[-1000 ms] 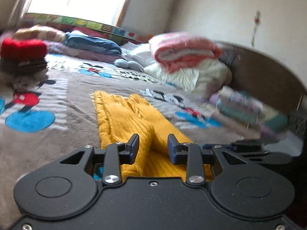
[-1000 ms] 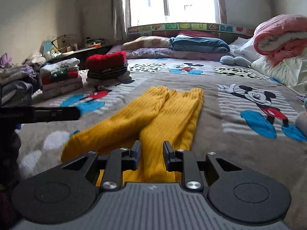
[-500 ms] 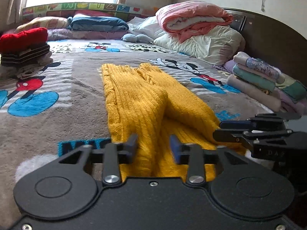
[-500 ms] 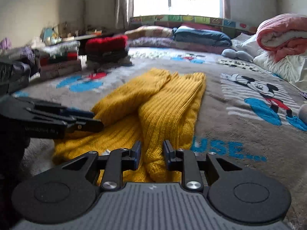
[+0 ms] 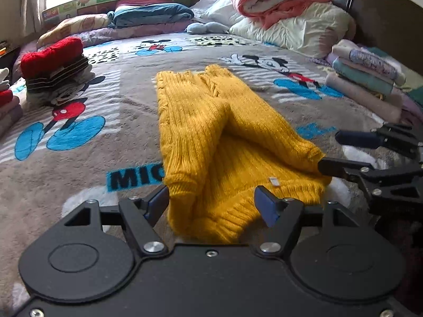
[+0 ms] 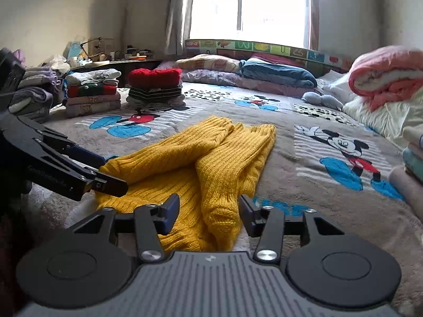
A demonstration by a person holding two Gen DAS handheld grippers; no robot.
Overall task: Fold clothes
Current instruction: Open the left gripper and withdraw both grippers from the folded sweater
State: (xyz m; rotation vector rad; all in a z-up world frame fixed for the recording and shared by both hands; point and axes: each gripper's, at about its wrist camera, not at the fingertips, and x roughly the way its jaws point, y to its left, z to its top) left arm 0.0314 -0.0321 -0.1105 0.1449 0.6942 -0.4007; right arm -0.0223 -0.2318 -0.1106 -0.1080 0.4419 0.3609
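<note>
Sweater, mustard knit, is laid on blanket just ahead of both claws, sleeves folded in over the body; left gripper is spread, jaws just opened, w/ near hem and a sleeve cuff between the pads but not pinched; right gripper is likewise spread, just opened, straddling the other cuff w/o pressing. Risks, as judged: thick springy knit may be sprung back open once released; a cuff could be snagged on a pad as claws are drawn back, dragging the fold askew; blanket pile may be caught at the next pinch.
</note>
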